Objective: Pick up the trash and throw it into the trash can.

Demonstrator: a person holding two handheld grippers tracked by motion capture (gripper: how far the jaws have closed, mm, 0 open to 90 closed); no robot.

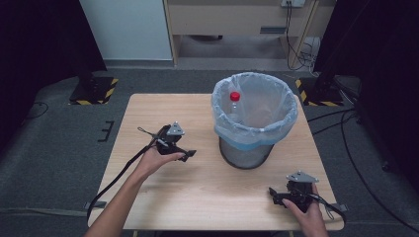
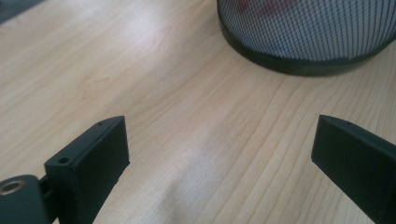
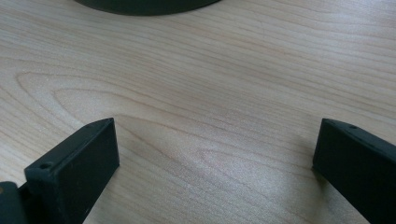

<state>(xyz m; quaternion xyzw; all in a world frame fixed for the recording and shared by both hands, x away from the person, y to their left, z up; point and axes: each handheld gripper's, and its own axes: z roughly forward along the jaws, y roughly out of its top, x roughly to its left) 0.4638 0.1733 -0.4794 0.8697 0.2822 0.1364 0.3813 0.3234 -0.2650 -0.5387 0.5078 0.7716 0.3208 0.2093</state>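
Since a clear plastic bottle (image 1: 234,105) with a red cap already stands upright inside the lined mesh waste bin (image 1: 253,148) at the far right of the wooden table (image 1: 163,111), the work of binning it looks to be done, and I see nothing else lying on the tabletop to pick up. The left gripper (image 1: 188,154) hovers just left of the bin's base and the right gripper (image 1: 272,193) sits low near the table's near right corner. Both have their jaws spread wide with bare wood between them, so each is empty.
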